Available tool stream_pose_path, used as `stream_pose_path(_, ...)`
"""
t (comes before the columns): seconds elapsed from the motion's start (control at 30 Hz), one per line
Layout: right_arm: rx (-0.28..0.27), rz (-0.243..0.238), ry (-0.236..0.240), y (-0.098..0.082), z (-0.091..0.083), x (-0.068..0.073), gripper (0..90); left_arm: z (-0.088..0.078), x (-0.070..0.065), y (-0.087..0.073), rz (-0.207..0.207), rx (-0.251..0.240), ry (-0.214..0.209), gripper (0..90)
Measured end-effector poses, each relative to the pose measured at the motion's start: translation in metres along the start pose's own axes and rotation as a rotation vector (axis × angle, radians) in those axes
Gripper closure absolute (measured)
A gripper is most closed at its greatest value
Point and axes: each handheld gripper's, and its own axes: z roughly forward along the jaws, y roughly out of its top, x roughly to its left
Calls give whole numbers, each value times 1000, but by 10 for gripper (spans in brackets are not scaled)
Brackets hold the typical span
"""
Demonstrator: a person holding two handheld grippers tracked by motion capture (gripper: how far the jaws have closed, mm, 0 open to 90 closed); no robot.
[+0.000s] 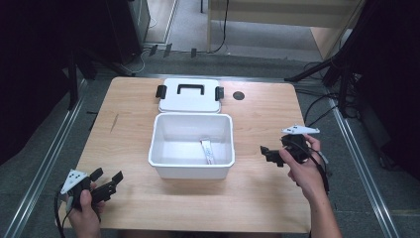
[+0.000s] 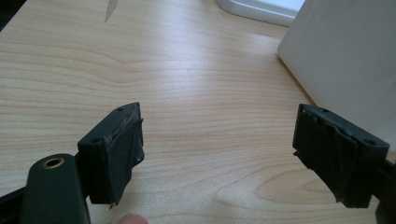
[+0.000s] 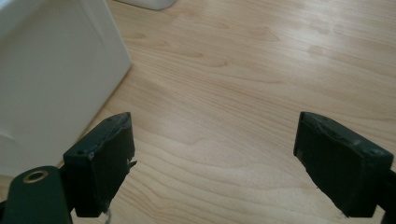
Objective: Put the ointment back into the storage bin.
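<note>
Light wood table [image 1: 257, 198] on grey floor, dark stands at the sides, white bin [image 1: 191, 171] at centre, long axis left-right, small tube [image 1: 208, 151] inside pointing away, lid [image 1: 189, 95] just behind, left gripper [image 1: 110, 180] jaws wide, empty, right gripper [image 1: 268, 154] jaws wide, empty.

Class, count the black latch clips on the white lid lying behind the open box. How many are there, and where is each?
2. One black clip sits at the lid's left end and the other black clip at its right end, either side of the black handle. Any clips underneath would be hidden.
</note>
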Motion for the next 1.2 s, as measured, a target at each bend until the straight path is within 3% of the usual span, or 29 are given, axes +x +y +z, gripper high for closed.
stream_pose_path(0.1,-48,5,-6,-24,1,-7,131,0,0,0,-1,-1,0,169)
stream_pose_path(0.23,-78,18,-8,-40,0,-13,132,0,0,0,0,-1,1,169)
stream_pose_path(0.4,-142,74,10,-67,-8,-29,132,0,0,0,0,-3,1,169)
stream_pose_path(0.9,-209,183,-17,-125,-27,-60,134,0,-1,0,0,-6,4,169)
stream_pose_path(1.2,-236,202,-19,-143,-43,-67,133,0,0,0,2,-4,-2,169)
